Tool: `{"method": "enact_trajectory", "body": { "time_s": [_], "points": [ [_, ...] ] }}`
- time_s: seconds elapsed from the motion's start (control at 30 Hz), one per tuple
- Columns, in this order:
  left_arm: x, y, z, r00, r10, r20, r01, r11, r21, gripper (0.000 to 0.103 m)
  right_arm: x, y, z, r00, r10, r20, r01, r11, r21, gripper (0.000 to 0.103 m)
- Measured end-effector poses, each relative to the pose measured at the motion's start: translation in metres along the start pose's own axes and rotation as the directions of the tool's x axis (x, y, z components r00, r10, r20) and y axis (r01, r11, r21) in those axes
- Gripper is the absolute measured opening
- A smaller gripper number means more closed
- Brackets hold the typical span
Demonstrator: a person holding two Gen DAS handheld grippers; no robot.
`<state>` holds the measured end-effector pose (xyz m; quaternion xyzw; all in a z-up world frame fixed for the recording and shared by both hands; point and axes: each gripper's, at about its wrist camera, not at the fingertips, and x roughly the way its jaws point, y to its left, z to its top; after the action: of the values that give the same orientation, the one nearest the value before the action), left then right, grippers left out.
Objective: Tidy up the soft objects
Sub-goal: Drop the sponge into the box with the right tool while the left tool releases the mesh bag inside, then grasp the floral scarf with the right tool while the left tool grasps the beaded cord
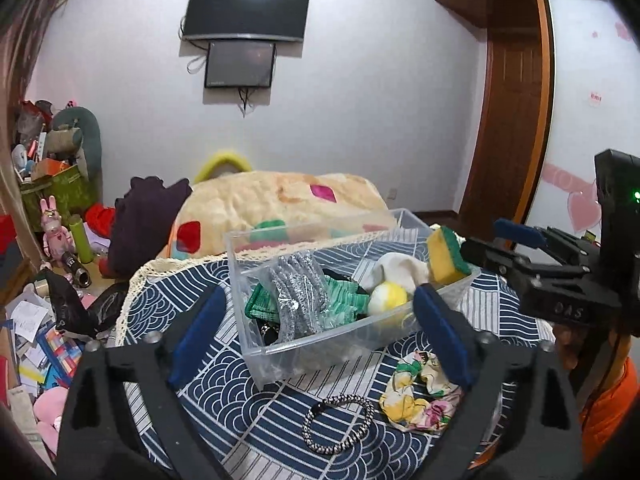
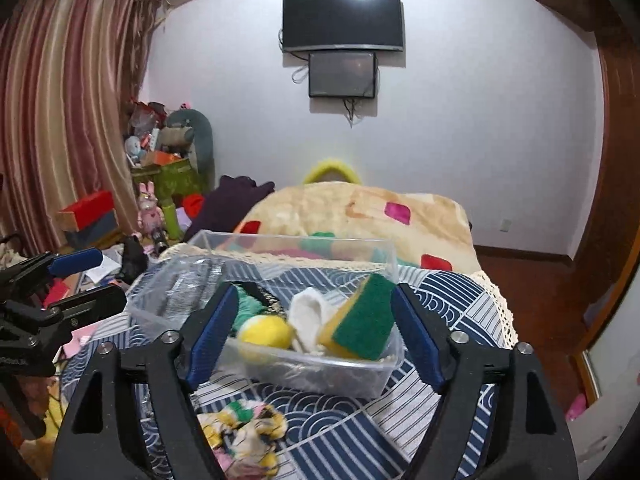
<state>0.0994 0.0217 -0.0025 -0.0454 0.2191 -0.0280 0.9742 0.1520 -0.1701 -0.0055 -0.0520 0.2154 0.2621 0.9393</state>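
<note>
A clear plastic bin point(image 1: 320, 344) point(image 2: 360, 380) stands on the blue patterned table. It holds a yellow-green sponge point(image 1: 446, 256) point(image 2: 360, 326), a yellow ball point(image 1: 388, 298) point(image 2: 266, 334), a white sock point(image 1: 400, 270) point(image 2: 308, 316), a silver glove point(image 1: 296, 296) and green cloth point(image 1: 340, 300). A floral scrunchie point(image 1: 420, 396) point(image 2: 244, 430) and a braided hair tie point(image 1: 338, 424) lie on the cloth in front of the bin. My left gripper point(image 1: 320, 332) is open and empty before the bin. My right gripper point(image 2: 316, 334) is open, and the sponge leans against the bin wall between its fingers.
The blue patterned tablecloth point(image 1: 256, 408) has a lace edge point(image 1: 132, 292). A beige quilt point(image 1: 280, 204) lies behind the table. Toys, boxes and papers point(image 1: 36, 320) clutter the floor at left. A wooden door point(image 1: 508, 120) is at right.
</note>
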Motion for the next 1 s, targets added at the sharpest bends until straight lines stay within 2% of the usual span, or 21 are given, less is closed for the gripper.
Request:
{"method": "enact_trajectory", "body": {
  "time_s": [0.13,0.3,0.6,0.73,0.8,0.87,0.9,1.0],
  "points": [
    [-0.01,-0.003,-0.007,1.0,0.01,0.003,-0.01,1.0,0.008,0.099,-0.009,0.007,-0.008,1.0,0.028,0.007,-0.028,1.0,-0.008,0.081],
    [-0.012,-0.001,-0.024,0.999,0.003,-0.032,-0.003,1.0,0.0,0.1,-0.009,0.01,-0.028,0.998,0.063,-0.03,-0.063,0.998,0.025,0.082],
    [0.008,0.002,-0.076,0.985,0.004,-0.174,-0.006,1.0,-0.014,0.1,0.008,0.021,-0.073,0.983,0.099,-0.155,-0.092,0.994,0.052,0.081],
    [0.016,0.003,-0.094,0.977,0.002,-0.211,-0.01,0.999,-0.037,0.1,0.016,0.028,-0.088,0.976,0.095,-0.197,-0.086,0.995,0.053,0.081],
    [0.018,0.003,-0.098,0.977,0.003,-0.213,-0.012,0.999,-0.043,0.096,0.019,0.03,-0.092,0.973,0.104,-0.208,-0.093,0.994,0.059,0.081],
    [0.022,0.0,-0.102,0.974,-0.007,-0.227,-0.002,0.999,-0.04,0.081,0.023,0.031,-0.096,0.967,0.119,-0.227,-0.108,0.992,0.06,0.081],
    [0.024,-0.001,-0.104,0.971,-0.013,-0.239,0.005,0.999,-0.038,0.078,0.025,0.032,-0.098,0.964,0.125,-0.235,-0.113,0.992,0.062,0.081],
    [0.031,-0.004,-0.109,0.966,-0.022,-0.258,0.015,0.999,-0.029,0.067,0.028,0.034,-0.104,0.955,0.143,-0.26,-0.131,0.989,0.061,0.069]
  ]
}}
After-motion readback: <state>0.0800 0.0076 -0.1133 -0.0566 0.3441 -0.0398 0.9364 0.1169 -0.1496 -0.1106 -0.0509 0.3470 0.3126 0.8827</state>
